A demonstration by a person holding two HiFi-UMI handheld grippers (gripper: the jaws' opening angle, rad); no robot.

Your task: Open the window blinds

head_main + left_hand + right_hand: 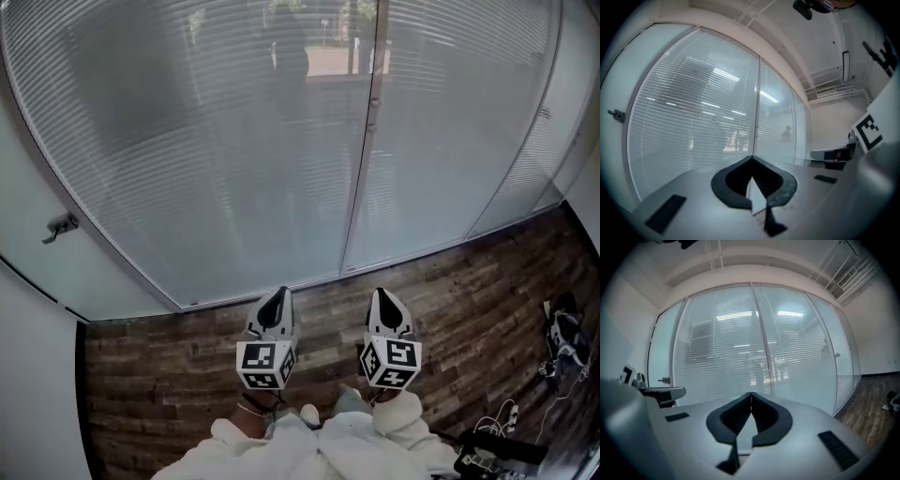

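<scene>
Closed white slatted blinds (234, 141) hang behind glass panels that fill the wall ahead, with a thin vertical frame post (364, 141) between two panels. The same blinds (698, 117) fill the left gripper view, and in the right gripper view the blinds (731, 352) stand straight ahead. My left gripper (275, 302) and right gripper (385, 305) are held side by side above the wooden floor, a short way from the glass, pointing at it. Both are shut, tips together, with nothing held: left tips (751, 158), right tips (751, 393).
A door handle (59, 227) sticks out of the glass panel at far left. Dark wood plank floor (169, 375) runs along the glass. Cables and gear (525, 422) lie on the floor at lower right. The person's pale sleeves show at the bottom.
</scene>
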